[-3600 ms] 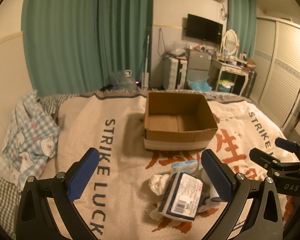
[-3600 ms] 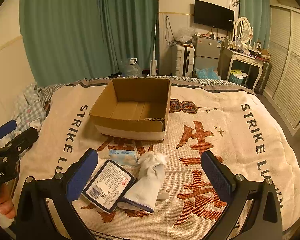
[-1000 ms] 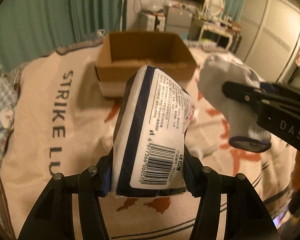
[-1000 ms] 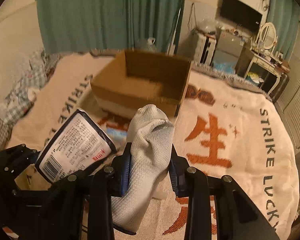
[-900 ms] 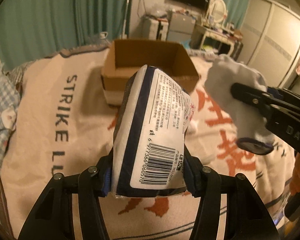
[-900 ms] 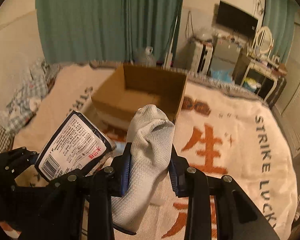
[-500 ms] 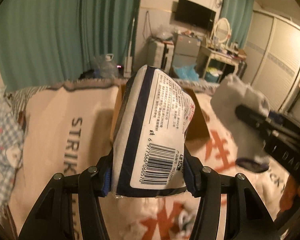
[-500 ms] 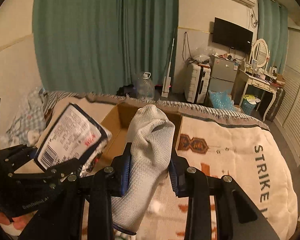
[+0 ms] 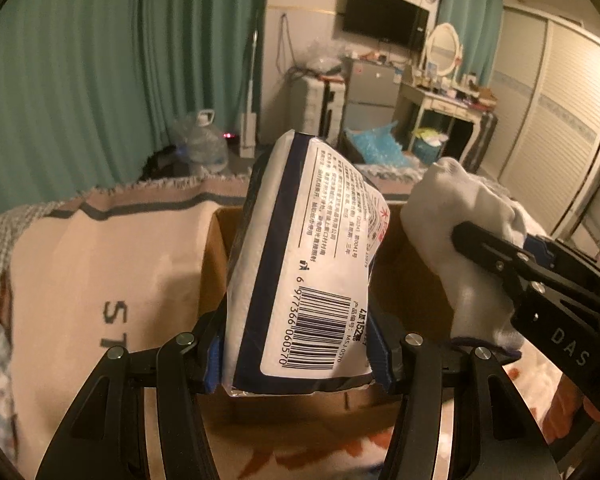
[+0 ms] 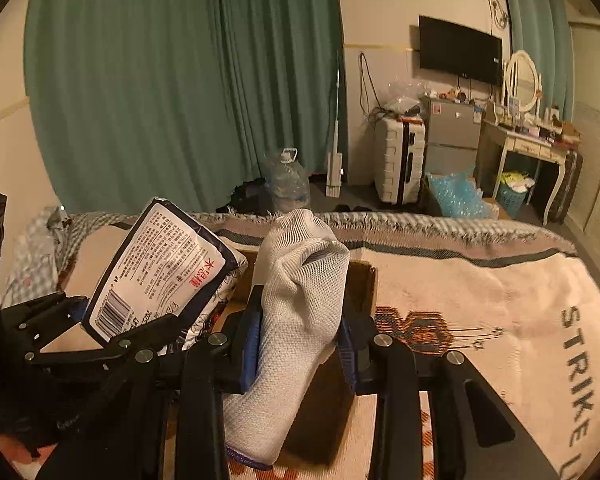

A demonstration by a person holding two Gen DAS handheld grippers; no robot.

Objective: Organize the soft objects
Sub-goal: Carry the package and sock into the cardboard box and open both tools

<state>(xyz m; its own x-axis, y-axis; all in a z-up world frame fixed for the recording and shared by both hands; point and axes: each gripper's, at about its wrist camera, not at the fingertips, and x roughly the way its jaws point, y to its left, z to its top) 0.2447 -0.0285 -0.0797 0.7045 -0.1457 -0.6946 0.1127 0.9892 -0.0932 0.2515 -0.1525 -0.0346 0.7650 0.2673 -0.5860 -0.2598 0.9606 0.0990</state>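
My left gripper (image 9: 296,356) is shut on a white tissue pack with navy edges and a barcode (image 9: 300,280), held upright over the open cardboard box (image 9: 212,264). The pack also shows in the right wrist view (image 10: 160,272). My right gripper (image 10: 298,344) is shut on a white knit sock (image 10: 296,320), held over the box's right part (image 10: 360,288). The sock (image 9: 460,220) and the right gripper show at the right of the left wrist view. Most of the box's inside is hidden behind the held things.
The box stands on a beige blanket with dark letters and orange characters (image 10: 500,320) on a bed. A checked cloth (image 10: 36,252) lies at the left edge. Beyond the bed are green curtains, a water jug (image 10: 286,184), a suitcase and a dressing table.
Both grippers have moved forward with their loads, from in front of the box to over it. The box now lies right under the pack and sock.
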